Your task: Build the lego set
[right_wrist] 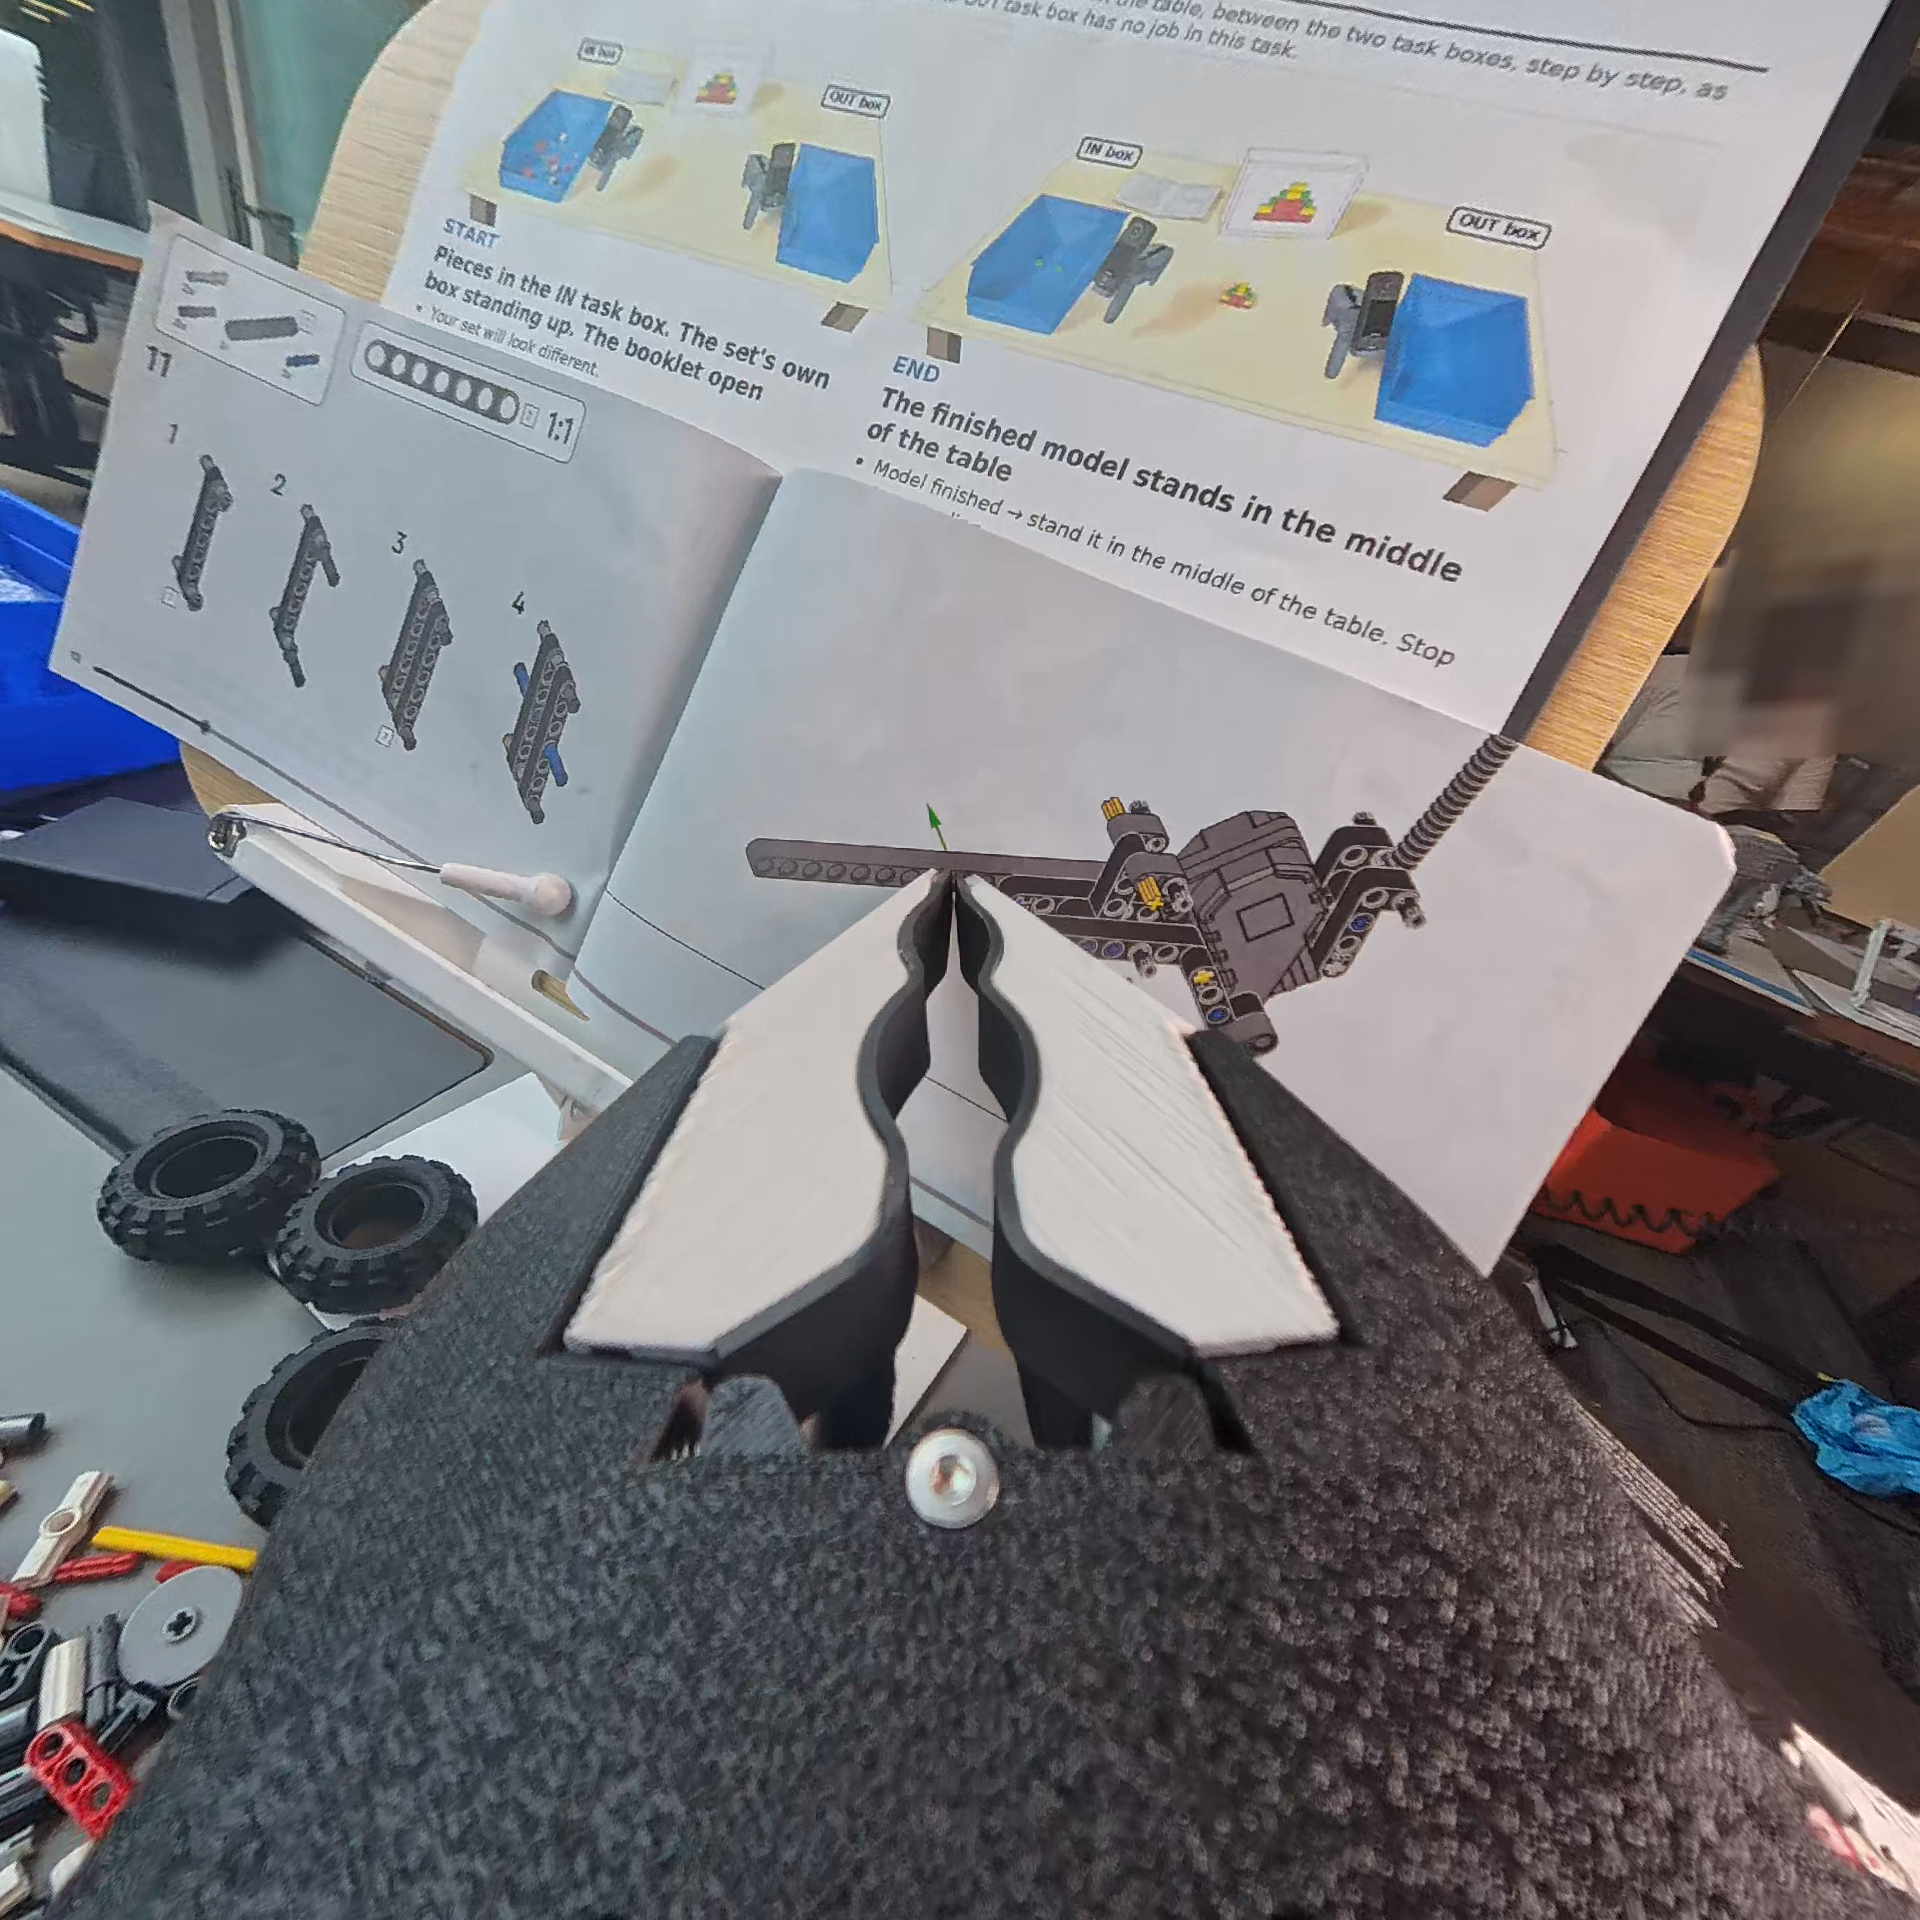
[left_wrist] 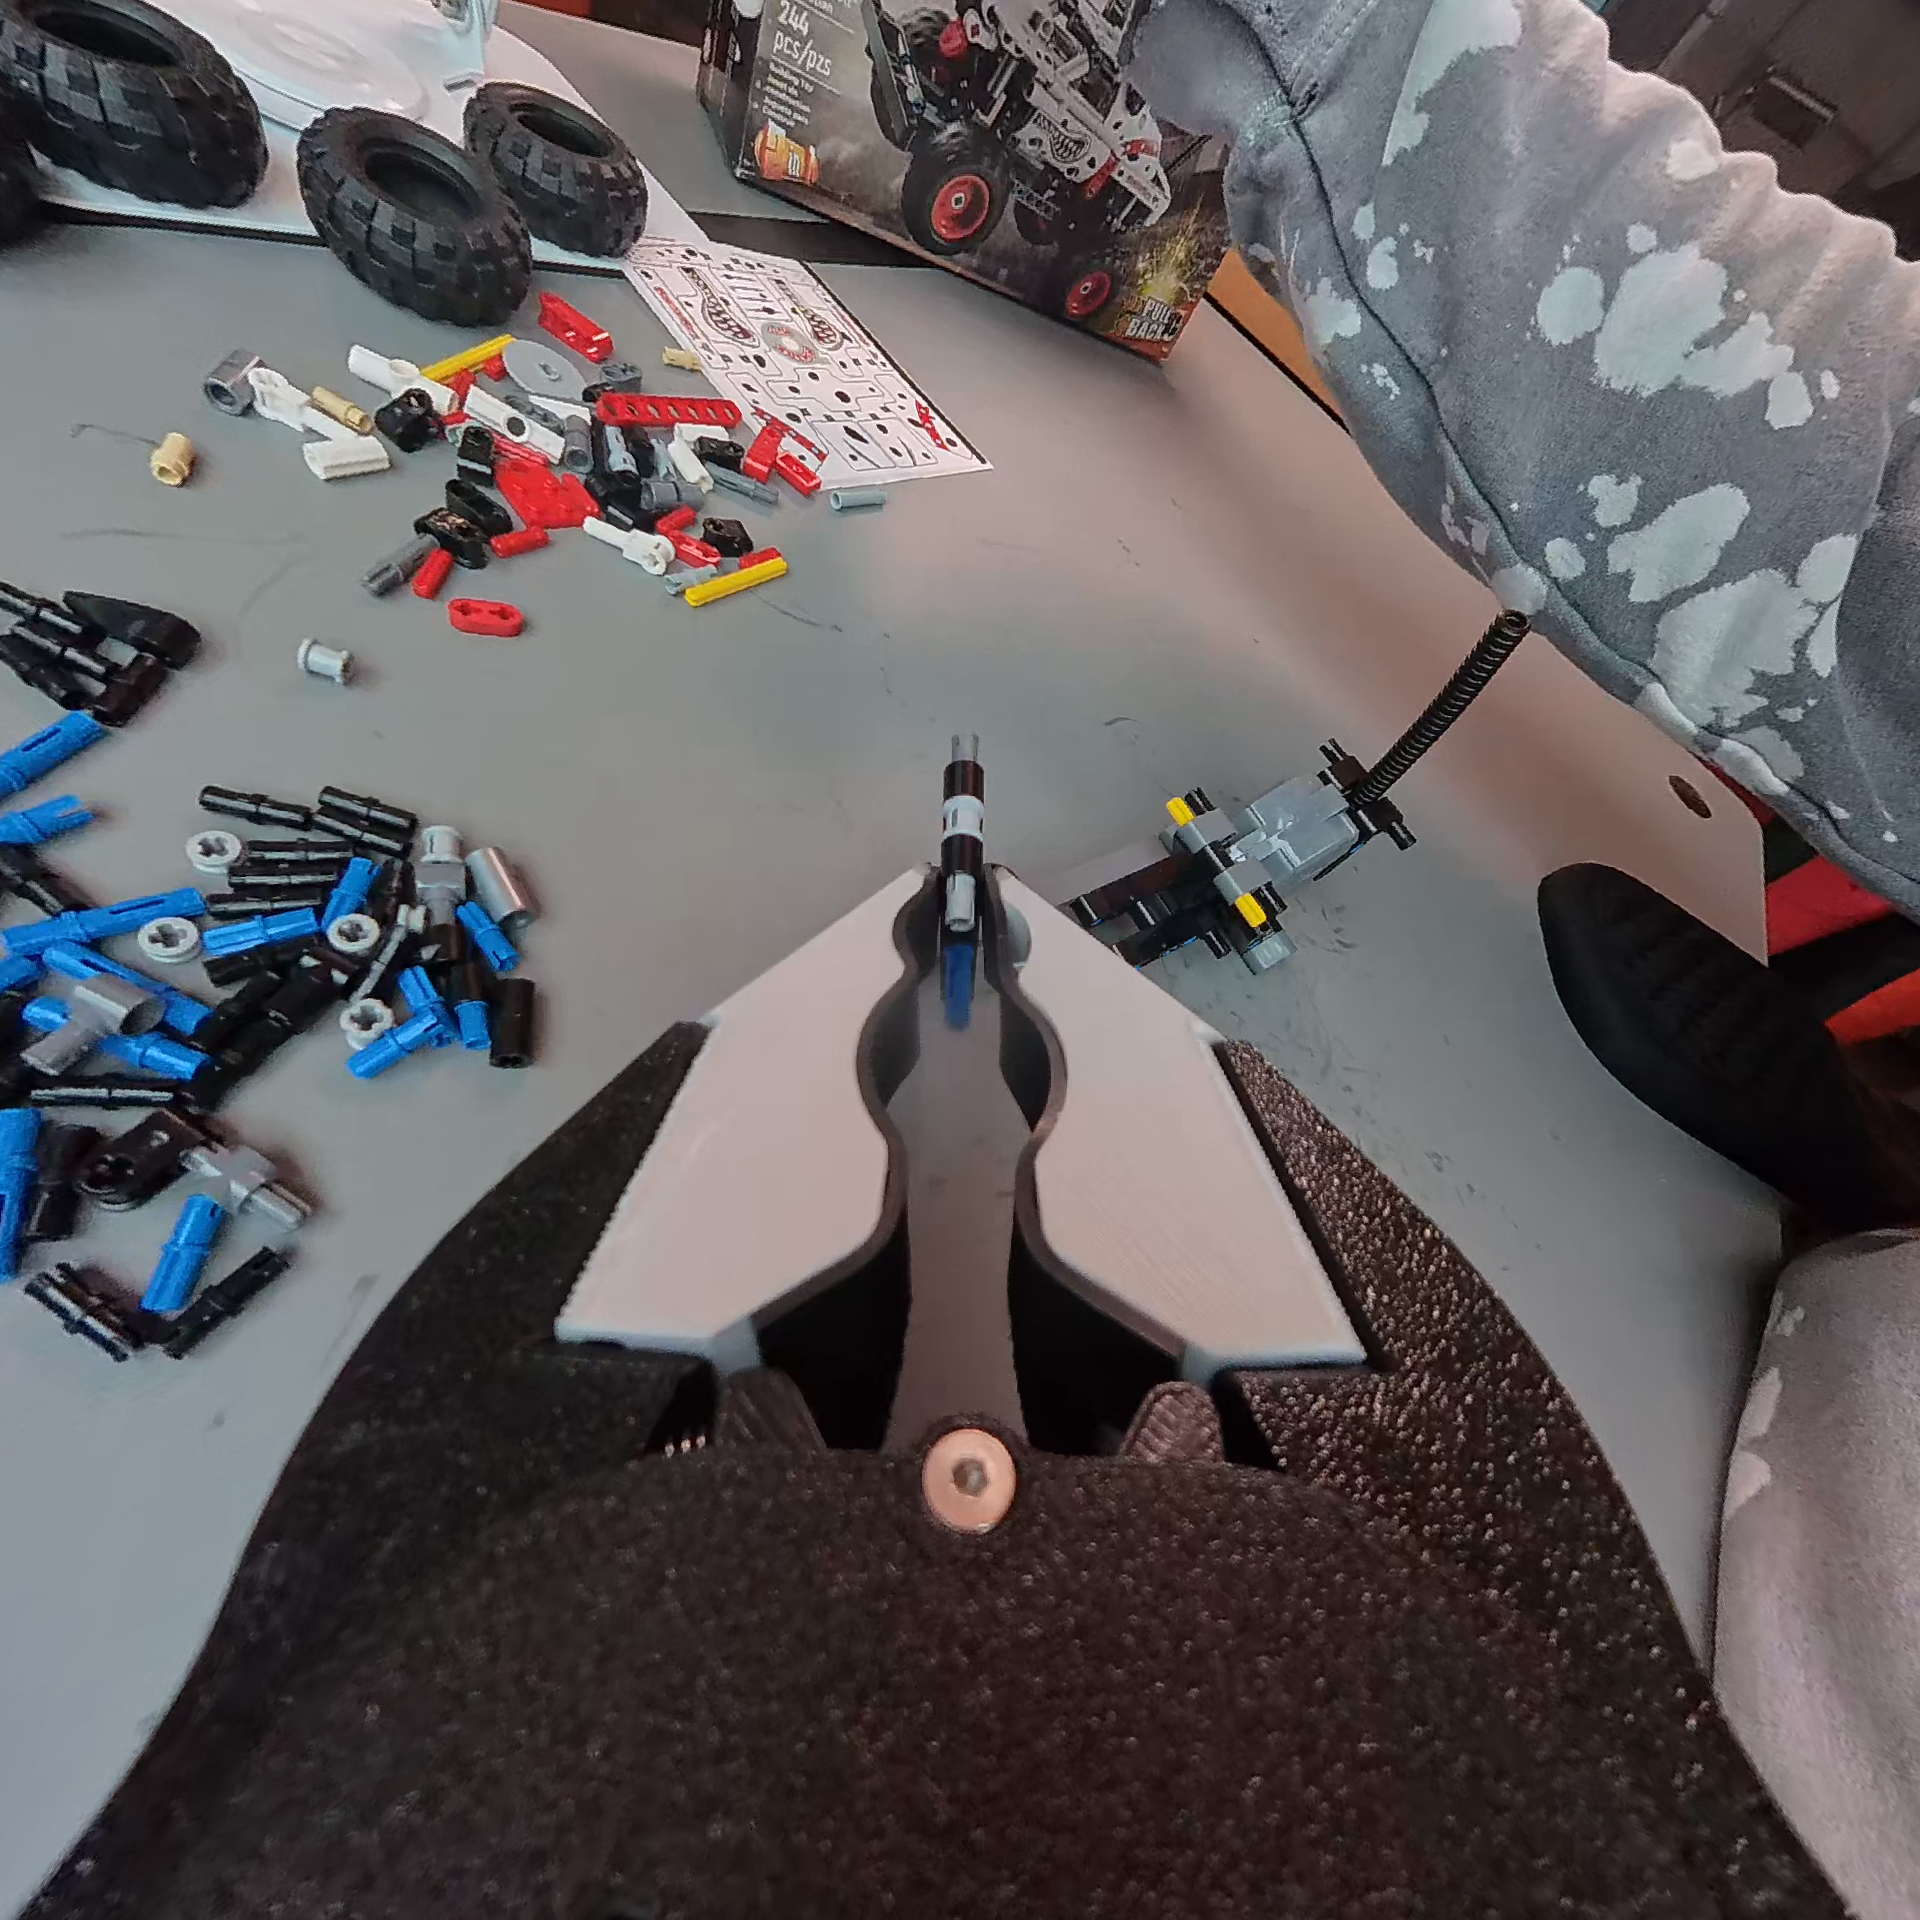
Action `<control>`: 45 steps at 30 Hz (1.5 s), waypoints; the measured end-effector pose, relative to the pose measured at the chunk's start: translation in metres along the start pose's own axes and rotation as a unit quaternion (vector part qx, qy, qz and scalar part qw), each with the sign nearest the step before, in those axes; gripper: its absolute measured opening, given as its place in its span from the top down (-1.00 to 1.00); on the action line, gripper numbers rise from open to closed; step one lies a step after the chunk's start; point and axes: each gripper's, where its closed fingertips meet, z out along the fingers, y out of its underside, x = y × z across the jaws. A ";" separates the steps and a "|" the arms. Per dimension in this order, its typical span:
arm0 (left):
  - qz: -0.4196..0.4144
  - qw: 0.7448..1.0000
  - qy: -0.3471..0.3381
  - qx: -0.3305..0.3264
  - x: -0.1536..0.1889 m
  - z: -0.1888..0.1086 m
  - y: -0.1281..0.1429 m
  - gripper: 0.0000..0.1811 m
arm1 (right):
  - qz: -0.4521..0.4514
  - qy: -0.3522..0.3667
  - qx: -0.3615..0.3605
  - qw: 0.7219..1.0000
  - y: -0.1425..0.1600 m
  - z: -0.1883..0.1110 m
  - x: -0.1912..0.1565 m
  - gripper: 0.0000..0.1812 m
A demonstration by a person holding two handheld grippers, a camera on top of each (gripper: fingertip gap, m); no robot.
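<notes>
My left gripper is shut on a thin black beam seen end-on, with grey pins and a blue pin in it, held above the grey table. The partly built model, grey and black with yellow axles and a black ribbed hose, lies on the table just to the right of it. My right gripper is shut with nothing visible between its tips. It is raised in front of the open instruction booklet, tips at the model drawing on the right page.
Piles of loose pieces lie left: blue and black pins, red, white and black parts. Black tyres, a sticker sheet and the set's box are farther back. A person's sleeve crosses top right. A printed sheet stands behind the booklet. Some 40 centimeters of space lies between my two pairs of fingers.
</notes>
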 end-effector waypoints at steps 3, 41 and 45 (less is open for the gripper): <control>0.000 1.000 -0.003 0.001 -0.001 -0.001 0.000 0.92 | 0.018 -0.035 0.034 0.999 -0.014 -0.023 -0.014 0.94; 0.050 0.998 -0.006 -0.035 0.017 0.000 0.007 0.92 | -0.100 -0.410 -0.275 0.864 0.156 -0.298 -0.275 0.50; 0.048 0.998 -0.008 -0.040 0.016 0.000 0.009 0.92 | -0.068 -0.372 -0.295 0.877 0.159 -0.293 -0.263 0.50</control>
